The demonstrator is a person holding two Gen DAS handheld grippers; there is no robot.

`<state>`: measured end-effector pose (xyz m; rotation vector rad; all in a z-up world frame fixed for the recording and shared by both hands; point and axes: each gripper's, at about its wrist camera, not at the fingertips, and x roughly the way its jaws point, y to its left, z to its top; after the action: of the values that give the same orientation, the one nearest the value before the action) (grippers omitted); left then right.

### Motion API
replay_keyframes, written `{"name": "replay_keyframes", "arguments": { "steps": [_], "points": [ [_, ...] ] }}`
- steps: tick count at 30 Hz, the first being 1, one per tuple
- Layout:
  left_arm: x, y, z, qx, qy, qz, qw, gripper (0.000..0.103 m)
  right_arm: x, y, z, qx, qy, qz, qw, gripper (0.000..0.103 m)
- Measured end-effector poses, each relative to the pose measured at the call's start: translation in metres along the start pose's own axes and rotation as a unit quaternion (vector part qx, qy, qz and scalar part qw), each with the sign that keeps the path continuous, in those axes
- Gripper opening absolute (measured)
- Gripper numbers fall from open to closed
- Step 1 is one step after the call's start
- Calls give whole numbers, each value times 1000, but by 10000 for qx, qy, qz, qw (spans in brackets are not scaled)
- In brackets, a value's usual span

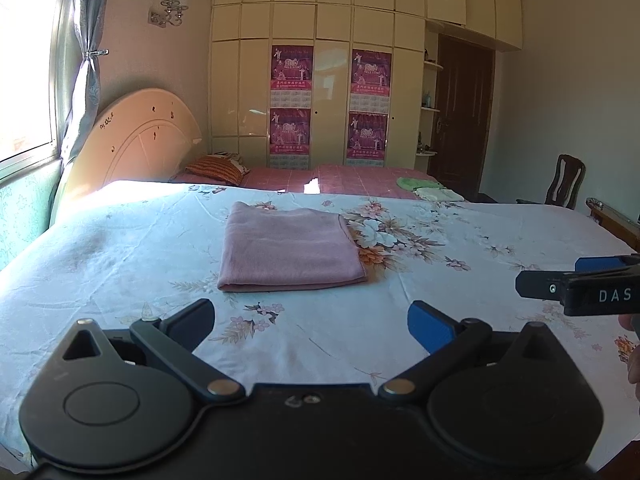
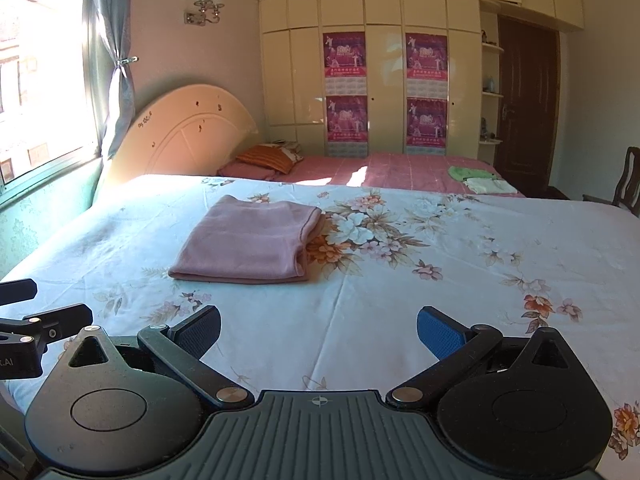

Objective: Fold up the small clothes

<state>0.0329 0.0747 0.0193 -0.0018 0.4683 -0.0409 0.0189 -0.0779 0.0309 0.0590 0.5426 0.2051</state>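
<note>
A pink garment (image 1: 289, 243) (image 2: 248, 240) lies folded into a neat rectangle on the floral bedsheet (image 1: 120, 248) (image 2: 400, 300), flat and untouched. My left gripper (image 1: 310, 322) hovers open over the sheet, a short way in front of the garment's near edge, with nothing between its fingers. My right gripper (image 2: 319, 330) is open too, nearer the bed's front and to the right of the garment, holding nothing. The right gripper's fingers (image 1: 576, 284) show at the right edge of the left wrist view. Part of the left gripper (image 2: 40, 328) shows at the left edge of the right wrist view.
Green and pale folded cloths (image 1: 428, 188) (image 2: 480, 180) lie on the pink bedspread (image 1: 360, 180) beyond the floral sheet. A striped pillow (image 1: 216, 168) sits by the headboard (image 1: 148, 136). A wardrobe (image 1: 320, 80) and door stand behind, a chair (image 1: 564, 182) at right, a window at left.
</note>
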Motion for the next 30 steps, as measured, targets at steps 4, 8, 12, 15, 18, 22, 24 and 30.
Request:
{"name": "replay_keyframes", "arguments": {
  "steps": [4,8,12,15,18,22,24,30],
  "points": [
    [0,0,2,34,-20,-8,10000,103,0,0,0,10,-5,2,10000,103],
    [0,0,3,49,-29,-13,10000,103,1,1,1,2,10,-8,10000,103],
    [0,0,5,66,-38,-31,10000,103,1,1,1,1,-3,-5,10000,103],
    [0,1,6,66,-41,-39,10000,103,1,1,1,9,-2,-9,10000,103],
    [1,1,6,62,-38,-32,10000,103,1,1,2,-1,-1,-14,10000,103],
    [0,2,7,58,-40,-34,10000,103,1,1,3,-14,1,-8,10000,103],
    [1,2,7,61,-34,-49,10000,103,1,1,3,-7,1,-7,10000,103],
    [0,3,7,58,-35,-53,10000,103,0,1,3,-8,9,-7,10000,103]
  ]
}}
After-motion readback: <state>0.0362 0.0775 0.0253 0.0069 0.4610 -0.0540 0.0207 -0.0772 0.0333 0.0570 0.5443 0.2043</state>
